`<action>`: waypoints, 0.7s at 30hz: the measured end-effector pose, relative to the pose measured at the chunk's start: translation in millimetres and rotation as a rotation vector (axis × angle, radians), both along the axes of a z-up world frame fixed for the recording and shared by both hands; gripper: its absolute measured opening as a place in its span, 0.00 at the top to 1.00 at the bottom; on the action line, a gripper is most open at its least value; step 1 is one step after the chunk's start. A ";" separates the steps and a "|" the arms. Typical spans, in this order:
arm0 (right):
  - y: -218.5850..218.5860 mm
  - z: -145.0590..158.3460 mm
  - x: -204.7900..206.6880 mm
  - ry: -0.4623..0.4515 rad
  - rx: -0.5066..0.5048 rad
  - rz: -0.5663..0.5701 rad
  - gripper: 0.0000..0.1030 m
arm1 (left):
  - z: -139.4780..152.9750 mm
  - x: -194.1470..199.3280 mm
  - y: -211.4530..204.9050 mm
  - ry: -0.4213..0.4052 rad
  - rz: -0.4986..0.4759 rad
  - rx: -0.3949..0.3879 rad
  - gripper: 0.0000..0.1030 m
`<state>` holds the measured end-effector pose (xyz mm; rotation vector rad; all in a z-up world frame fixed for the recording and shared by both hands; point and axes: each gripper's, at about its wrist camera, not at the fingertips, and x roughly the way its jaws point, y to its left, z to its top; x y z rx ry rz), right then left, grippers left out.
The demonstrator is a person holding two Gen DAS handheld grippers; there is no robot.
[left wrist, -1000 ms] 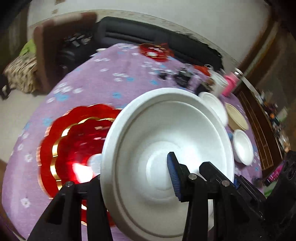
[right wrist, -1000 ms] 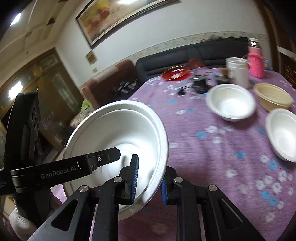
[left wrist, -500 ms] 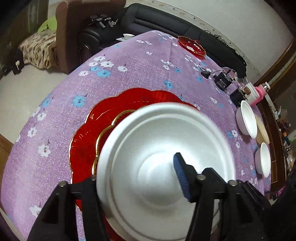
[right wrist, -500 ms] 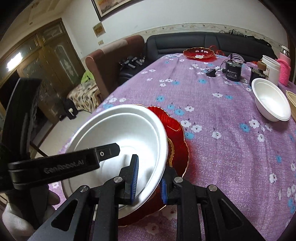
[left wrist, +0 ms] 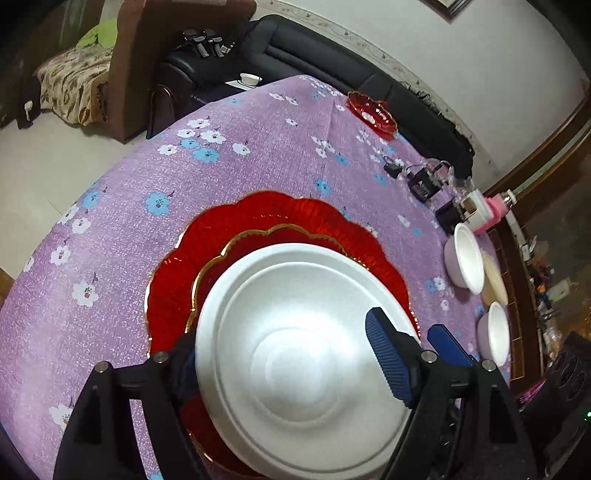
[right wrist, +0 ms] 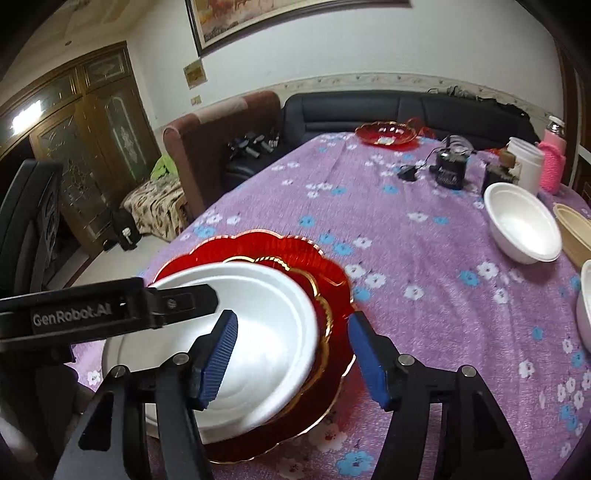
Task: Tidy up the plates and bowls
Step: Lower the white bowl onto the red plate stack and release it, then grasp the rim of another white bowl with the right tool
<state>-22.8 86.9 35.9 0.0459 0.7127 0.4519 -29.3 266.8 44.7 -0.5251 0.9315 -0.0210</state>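
Room: we see a purple flowered tablecloth (right wrist: pixel 424 266) over the table, with a black sofa (right wrist: pixel 406 110) at 12 o'clock.
Bowl: our white foam bowl (left wrist: pixel 295 354) now sits on the stacked red plates (left wrist: pixel 266 221), gold-rimmed; a second ago it hung tilted above the cloth.
Left gripper: our left gripper (left wrist: pixel 280 365) has just been opening; the bowl lies between its jaws and the blue pad at 3 o'clock stands off the rim.
Right gripper: our right gripper (right wrist: pixel 295 350) has just been opening too; earlier it pinched the bowl's rim, now both blue pads are clear of it, with the rim between them.
Only the left view: two more white bowls (left wrist: pixel 467 260) and a tan one edge-on at 3 o'clock.
Only the right view: the left gripper's finger reaching in from 9 o'clock, a framed picture (right wrist: pixel 288 18) and wooden doors (right wrist: pixel 92 147).
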 end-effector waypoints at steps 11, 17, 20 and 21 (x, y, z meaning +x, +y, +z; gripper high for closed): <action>-43.8 32.8 -31.3 -0.090 0.078 -0.082 0.27 | 52.6 -40.7 -10.9 -0.164 0.060 0.127 0.12; -69.3 36.8 -42.7 -0.101 0.106 -0.130 0.25 | 90.0 -68.9 -20.9 -0.342 0.032 0.050 0.07; -82.4 34.6 -48.6 -0.102 0.112 -0.157 0.25 | 102.9 -85.9 -23.3 -0.433 0.005 -0.033 0.07; -85.9 33.8 -50.6 -0.105 0.111 -0.165 0.25 | 105.5 -92.2 -24.2 -0.470 -0.001 -0.060 0.03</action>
